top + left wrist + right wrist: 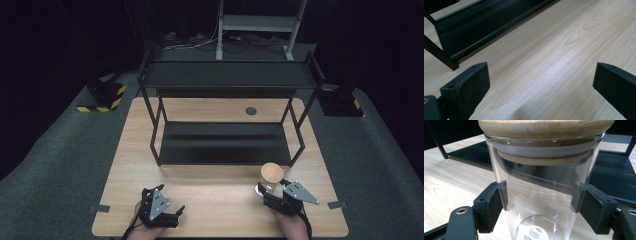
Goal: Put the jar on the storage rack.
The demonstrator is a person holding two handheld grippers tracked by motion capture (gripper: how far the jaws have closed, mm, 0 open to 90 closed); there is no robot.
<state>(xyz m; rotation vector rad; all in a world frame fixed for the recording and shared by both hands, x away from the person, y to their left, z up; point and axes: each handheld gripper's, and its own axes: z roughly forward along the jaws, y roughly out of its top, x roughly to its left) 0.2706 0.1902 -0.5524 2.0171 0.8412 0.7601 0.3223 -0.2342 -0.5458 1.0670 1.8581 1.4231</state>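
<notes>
A clear glass jar (271, 183) with a round wooden lid (272, 172) stands upright on the wooden table (215, 192), near its front right. My right gripper (267, 193) is shut on the jar, and in the right gripper view its two black pads press the jar (541, 170) on both sides below the lid (544, 126). The jar looks empty. At the front left, my left gripper (169, 199) rests low over the table, its jaws wide apart. In the left gripper view only bare wood lies between the left gripper (541, 82) jaws.
A black two-tier metal rack (225, 75) stands across the middle of the table, its lower shelf (225, 142) just beyond the jar. A small round grommet (251, 111) sits in the tabletop behind the rack. Grey carpet surrounds the table.
</notes>
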